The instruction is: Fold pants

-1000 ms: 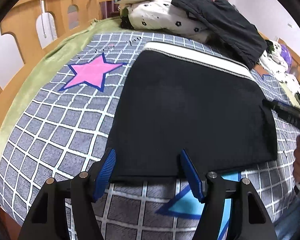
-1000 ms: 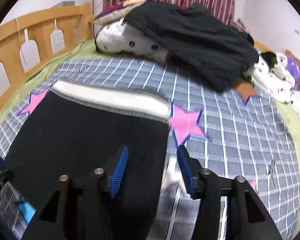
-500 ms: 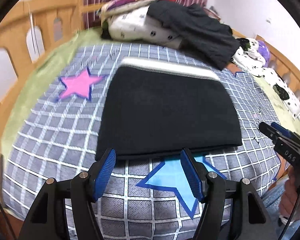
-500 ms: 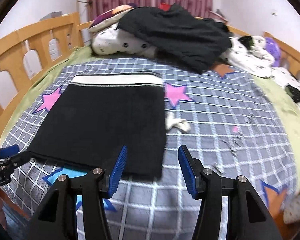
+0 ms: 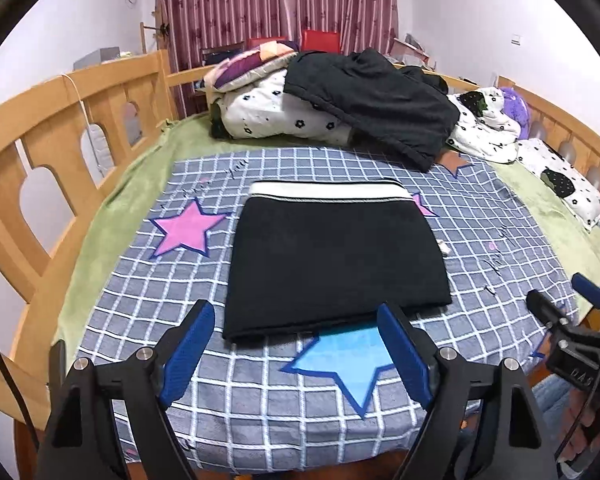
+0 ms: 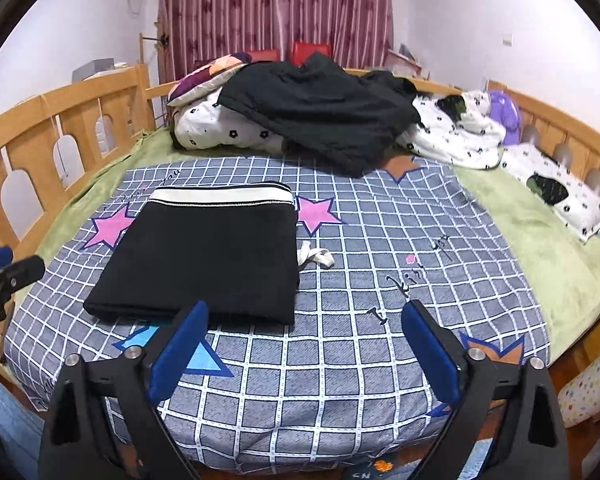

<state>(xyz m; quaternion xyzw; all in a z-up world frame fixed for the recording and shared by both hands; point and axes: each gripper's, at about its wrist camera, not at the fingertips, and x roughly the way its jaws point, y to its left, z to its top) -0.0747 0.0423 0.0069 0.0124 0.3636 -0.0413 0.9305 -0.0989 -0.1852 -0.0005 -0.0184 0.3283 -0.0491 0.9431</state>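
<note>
Black pants (image 5: 332, 256) folded into a flat rectangle, lying on the checked bedspread (image 5: 140, 320). White waistband (image 5: 328, 189) with thin dark trim at the far end, fold edge nearest the cameras. A white drawstring (image 6: 315, 257) pokes out on the right side.

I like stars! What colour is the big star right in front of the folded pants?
Light blue star with a darker blue outline, clearest in the left wrist view.
</note>
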